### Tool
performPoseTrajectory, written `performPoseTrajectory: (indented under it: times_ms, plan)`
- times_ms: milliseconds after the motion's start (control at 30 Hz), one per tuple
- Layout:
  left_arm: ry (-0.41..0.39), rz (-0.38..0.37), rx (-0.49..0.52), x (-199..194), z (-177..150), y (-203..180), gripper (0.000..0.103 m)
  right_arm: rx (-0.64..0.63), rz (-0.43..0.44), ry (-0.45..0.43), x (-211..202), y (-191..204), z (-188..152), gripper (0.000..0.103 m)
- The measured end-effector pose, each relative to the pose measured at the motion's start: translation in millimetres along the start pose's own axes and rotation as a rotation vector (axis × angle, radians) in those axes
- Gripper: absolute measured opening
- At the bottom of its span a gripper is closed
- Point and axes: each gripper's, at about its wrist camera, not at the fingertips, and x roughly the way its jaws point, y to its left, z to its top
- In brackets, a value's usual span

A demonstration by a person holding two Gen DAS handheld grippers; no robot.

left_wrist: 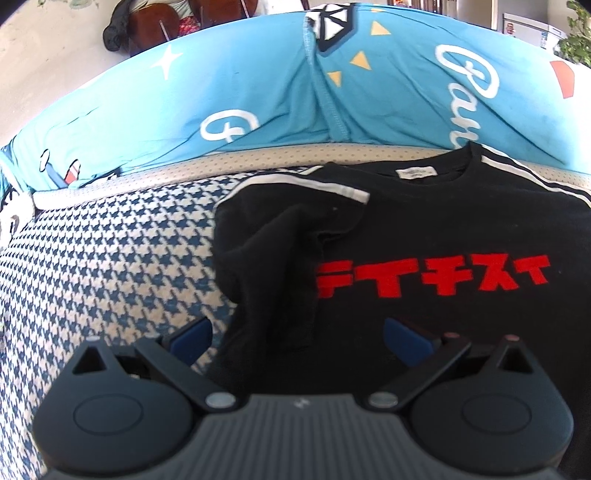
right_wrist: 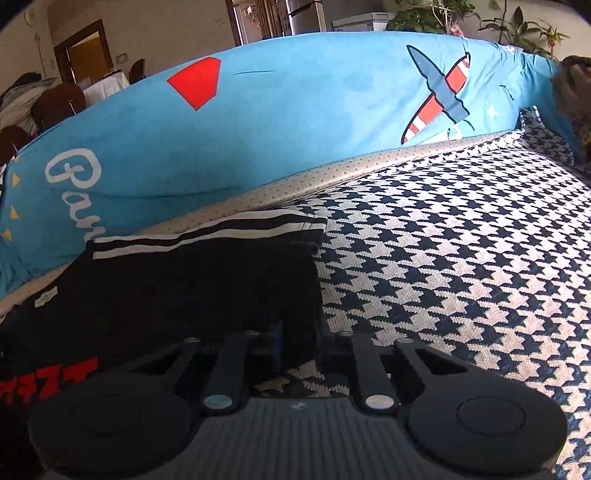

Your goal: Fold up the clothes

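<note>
A black T-shirt (left_wrist: 424, 229) with red lettering and white shoulder stripes lies flat on the houndstooth cover (left_wrist: 110, 258), collar toward the far side. Its left sleeve is folded in over the chest. My left gripper (left_wrist: 297, 332) hovers open over the shirt's near left part, and dark cloth lies below the gap between its blue pads (left_wrist: 192, 334) without being pinched. In the right wrist view, the T-shirt (right_wrist: 184, 288) fills the left half. My right gripper (right_wrist: 297, 347) is shut on the shirt's right side edge, with black fabric pinched between its fingers.
A long blue cushion (left_wrist: 258, 92) with white script and coloured prints runs along the far side, also seen as the blue cushion (right_wrist: 258, 129). Bare houndstooth cover (right_wrist: 461, 277) stretches to the right of the shirt. Chairs (right_wrist: 55, 103) and plants (right_wrist: 517, 26) stand beyond.
</note>
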Motion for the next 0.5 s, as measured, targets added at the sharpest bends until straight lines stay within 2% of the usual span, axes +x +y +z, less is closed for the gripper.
performPoseTrajectory:
  times_ms: [233,433,500]
  plan:
    - [-0.011,0.044,-0.033,-5.5,-1.5,28.9,0.103,-0.007,-0.108,0.035,-4.7,0.1,0.6,0.012]
    - [-0.024,0.068,-0.055,-16.5,-6.4,48.9,0.103,0.090,-0.110,0.058,-18.0,-12.5,3.4,0.012]
    - [-0.026,0.063,-0.059,-20.7,-8.3,52.5,0.103,0.115,-0.055,0.076,-24.0,-18.0,2.5,0.012]
